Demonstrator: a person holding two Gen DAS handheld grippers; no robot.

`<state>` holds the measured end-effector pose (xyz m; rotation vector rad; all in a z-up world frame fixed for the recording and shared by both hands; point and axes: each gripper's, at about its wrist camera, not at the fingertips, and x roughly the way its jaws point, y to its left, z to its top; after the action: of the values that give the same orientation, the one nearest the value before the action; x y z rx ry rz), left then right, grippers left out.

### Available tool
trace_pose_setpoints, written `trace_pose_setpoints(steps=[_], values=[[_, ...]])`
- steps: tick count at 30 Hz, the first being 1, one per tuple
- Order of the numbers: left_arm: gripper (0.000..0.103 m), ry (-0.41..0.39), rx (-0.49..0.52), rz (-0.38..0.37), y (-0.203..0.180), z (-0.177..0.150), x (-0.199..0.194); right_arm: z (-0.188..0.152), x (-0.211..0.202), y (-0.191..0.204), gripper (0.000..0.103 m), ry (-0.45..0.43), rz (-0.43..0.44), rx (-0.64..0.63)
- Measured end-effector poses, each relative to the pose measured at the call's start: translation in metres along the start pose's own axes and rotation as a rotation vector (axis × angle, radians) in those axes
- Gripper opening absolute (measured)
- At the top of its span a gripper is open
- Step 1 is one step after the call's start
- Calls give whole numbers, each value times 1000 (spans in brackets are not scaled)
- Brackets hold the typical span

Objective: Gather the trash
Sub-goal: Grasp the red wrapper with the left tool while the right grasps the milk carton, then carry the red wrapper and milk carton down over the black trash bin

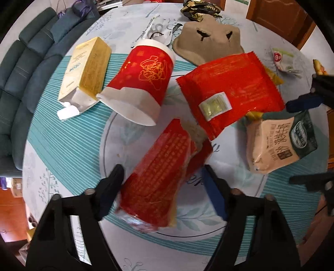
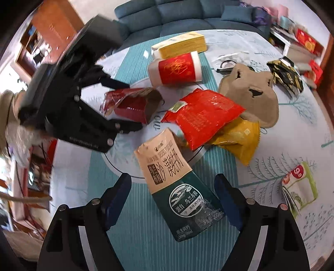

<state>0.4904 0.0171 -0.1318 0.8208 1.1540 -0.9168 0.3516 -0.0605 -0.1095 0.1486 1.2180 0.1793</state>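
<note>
Setting: a round surface (image 1: 62, 133) covered by a pale cloth with teal stripes and leaf prints, littered with packaging; a teal sofa (image 1: 25, 62) stands behind it.
Left gripper (image 1: 162, 179): points steeply down at the litter, jaws spread, a flattened red carton (image 1: 158, 181) lying between them. The left pad sits right at the carton's edge; blur hides whether it touches. The right pad stands clear.
Right gripper (image 2: 173, 187): also pointing steeply down, jaws spread wide on either side of a beige and dark green drink carton (image 2: 177, 187) lying flat. Neither pad presses on it.
Red paper cup (image 1: 144, 83): tipped on its side near the middle, open mouth toward the left camera, just beyond the flattened red carton.
Yellow and white box (image 1: 87, 68): lies just beside the cup, on the sofa side, one end torn open.
Red foil pouch (image 1: 229, 87): beside the cup, overlapping a yellow pouch (image 2: 240, 135) beneath it; its lower corner is near the drink carton.
Brown pulp cup carrier (image 1: 208, 43): flat behind the red pouch, partly under it.
Black and gold wrapper (image 1: 200, 10): crumpled at the far edge.
Small white and green packet (image 2: 298, 185): apart from the pile, to the right in the right wrist view.
</note>
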Motion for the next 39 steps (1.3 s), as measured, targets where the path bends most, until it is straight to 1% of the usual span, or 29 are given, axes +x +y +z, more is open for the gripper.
trace_pose_setpoints(steps=[1,3,4,5,6,8,10,11,14,18,21,23,26,30,32,36,39], values=[[63,6,-4,-8,0,1,1,0,3,2,83,3,-10,-8],[61,12,-6,-9,-3,2,2,-2,8,5,82,13,-33,-27],[59,13,-5,-9,-3,4,2,-3,9,8,79,20,-48,-38],[58,14,-7,-11,-4,5,2,-3,10,8,76,25,-57,-44],[57,16,-8,-9,-6,5,2,-4,13,10,62,34,-69,-54],[53,18,-10,-6,-10,7,4,-4,19,12,60,42,-92,-65],[49,22,-15,7,-14,7,2,-4,19,13,52,33,-83,-63],[47,26,-22,10,-15,6,-2,-4,18,13,51,31,-85,-60],[45,34,-59,14,-19,-3,-13,-8,14,11,50,18,-62,-37],[34,25,-121,13,-26,-14,-27,-17,2,7,49,-13,-20,1],[28,27,-191,-17,-30,-21,-38,-22,-11,1,49,-44,14,36],[27,33,-226,-25,-31,-26,-41,-23,-19,1,49,-62,28,50],[27,45,-267,-31,-44,-35,-47,-31,-34,-1,49,-93,61,78],[26,38,-307,-46,-62,-47,-59,-46,-59,11,49,-130,70,90],[26,31,-321,-55,-72,-50,-68,-53,-70,9,49,-147,77,105],[25,7,-343,-77,-88,-49,-83,-67,-89,3,49,-177,79,132],[25,-10,-360,-95,-102,-45,-95,-83,-109,-6,49,-206,71,156]])
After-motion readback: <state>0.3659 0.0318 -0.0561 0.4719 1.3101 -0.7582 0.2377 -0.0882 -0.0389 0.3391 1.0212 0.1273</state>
